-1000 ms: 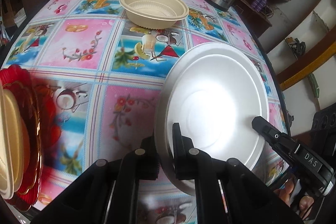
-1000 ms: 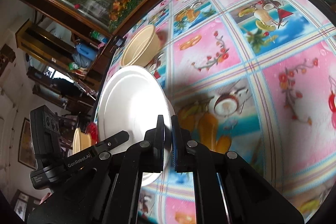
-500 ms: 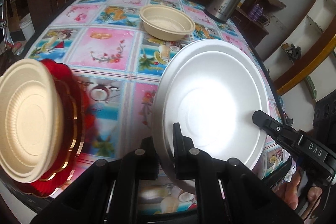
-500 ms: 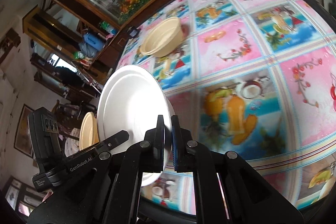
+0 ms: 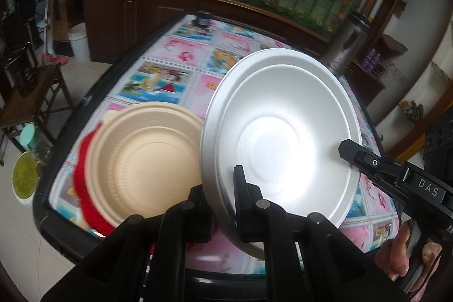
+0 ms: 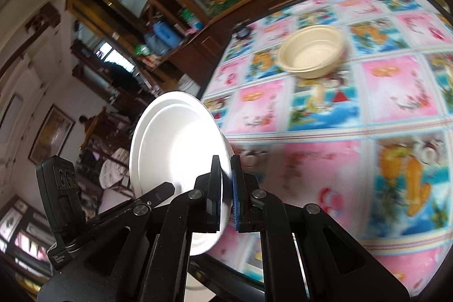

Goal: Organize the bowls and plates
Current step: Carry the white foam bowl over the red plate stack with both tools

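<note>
Plate: round white foam plate (image 5: pixel 283 137) with a stepped rim, tilted, in the air above the table's near edge.
My left gripper (image 5: pixel 223 191): clamped on its lower rim.
My right gripper (image 6: pixel 225 186): pinching its opposite edge.
Stack: beige ribbed bowl (image 5: pixel 147 160) on red plates (image 5: pixel 85 188), beside it.
Table: pink-and-blue fruit-print tablecloth (image 6: pixel 368 132); second beige bowl (image 6: pixel 311 51) well apart.

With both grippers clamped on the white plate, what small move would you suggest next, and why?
Probably carry the white plate leftward, over the tan plate on the red plate, then lower it. Left gripper and right gripper both pinch its rim, holding it tilted clear of the table; that stack looks like its home.
</note>
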`<control>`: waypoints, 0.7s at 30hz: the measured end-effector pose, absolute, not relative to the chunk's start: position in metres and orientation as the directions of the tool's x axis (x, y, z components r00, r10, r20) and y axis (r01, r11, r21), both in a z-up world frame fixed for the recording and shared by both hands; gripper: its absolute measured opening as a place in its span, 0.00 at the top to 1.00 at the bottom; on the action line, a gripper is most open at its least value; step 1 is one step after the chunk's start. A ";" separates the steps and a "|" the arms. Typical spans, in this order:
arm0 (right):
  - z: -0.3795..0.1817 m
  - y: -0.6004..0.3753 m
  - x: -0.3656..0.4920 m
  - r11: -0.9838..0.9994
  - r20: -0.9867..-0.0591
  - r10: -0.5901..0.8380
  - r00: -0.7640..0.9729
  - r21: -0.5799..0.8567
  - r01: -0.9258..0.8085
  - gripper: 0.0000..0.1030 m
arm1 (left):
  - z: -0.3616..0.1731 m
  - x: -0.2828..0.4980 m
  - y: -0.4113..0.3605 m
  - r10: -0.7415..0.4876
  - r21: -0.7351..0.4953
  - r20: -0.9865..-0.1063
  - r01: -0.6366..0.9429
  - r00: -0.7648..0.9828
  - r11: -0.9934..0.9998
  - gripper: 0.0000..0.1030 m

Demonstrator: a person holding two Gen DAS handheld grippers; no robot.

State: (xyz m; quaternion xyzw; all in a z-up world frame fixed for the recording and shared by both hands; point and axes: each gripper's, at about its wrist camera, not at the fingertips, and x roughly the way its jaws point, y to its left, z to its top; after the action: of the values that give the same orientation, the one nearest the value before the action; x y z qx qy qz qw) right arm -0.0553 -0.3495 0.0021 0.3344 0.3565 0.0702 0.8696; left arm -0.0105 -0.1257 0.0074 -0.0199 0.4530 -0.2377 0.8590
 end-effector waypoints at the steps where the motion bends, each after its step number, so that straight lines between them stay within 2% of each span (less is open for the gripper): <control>1: 0.002 -0.345 -0.050 0.770 -0.574 0.368 0.731 0.629 0.107 0.94 | 0.007 -0.008 -0.120 -0.420 -0.250 -0.769 0.378 0.481 0.891 0.90; 11: -0.007 -0.295 -0.004 0.779 -0.598 0.450 0.663 0.626 0.036 0.94 | -0.004 0.009 -0.072 -0.348 -0.243 -0.791 0.264 0.503 0.934 0.90; 21: -0.012 -0.278 0.010 0.784 -0.615 0.464 0.638 0.620 0.027 0.94 | -0.009 0.013 -0.061 -0.329 -0.242 -0.801 0.232 0.501 0.942 0.90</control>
State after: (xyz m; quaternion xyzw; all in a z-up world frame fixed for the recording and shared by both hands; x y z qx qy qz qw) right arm 0.0097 -0.2781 -0.0120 0.3026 0.4057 0.1281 0.8529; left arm 0.0130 -0.0607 -0.0094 -0.0512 0.4725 -0.1622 0.8648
